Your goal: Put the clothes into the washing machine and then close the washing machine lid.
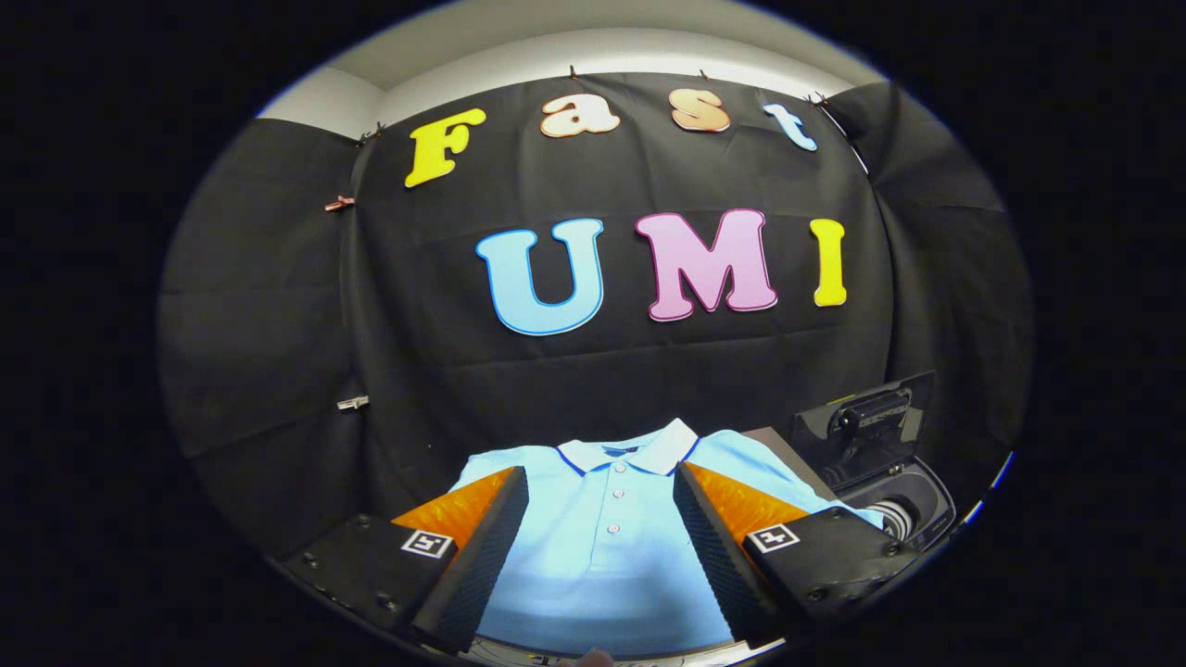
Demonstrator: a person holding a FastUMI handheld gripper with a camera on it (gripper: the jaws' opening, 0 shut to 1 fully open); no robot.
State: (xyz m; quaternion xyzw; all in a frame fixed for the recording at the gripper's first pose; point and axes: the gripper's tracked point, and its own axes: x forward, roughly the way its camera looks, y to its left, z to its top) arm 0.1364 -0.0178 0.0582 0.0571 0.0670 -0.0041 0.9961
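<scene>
The gripper (600,542) hovered, fingers spread wide, over a flat polo shirt (607,537), its collar pointing away; washing machine (889,482) to the right.

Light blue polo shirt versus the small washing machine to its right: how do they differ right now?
The light blue polo shirt lies flat and spread out, white collar away from the open gripper, seen between its fingers; the small washing machine sits beside it, off the right finger. The shirt is pale soft cloth; the machine is dark and rigid, its lid standing open. The shirt is not yet inside.
</scene>
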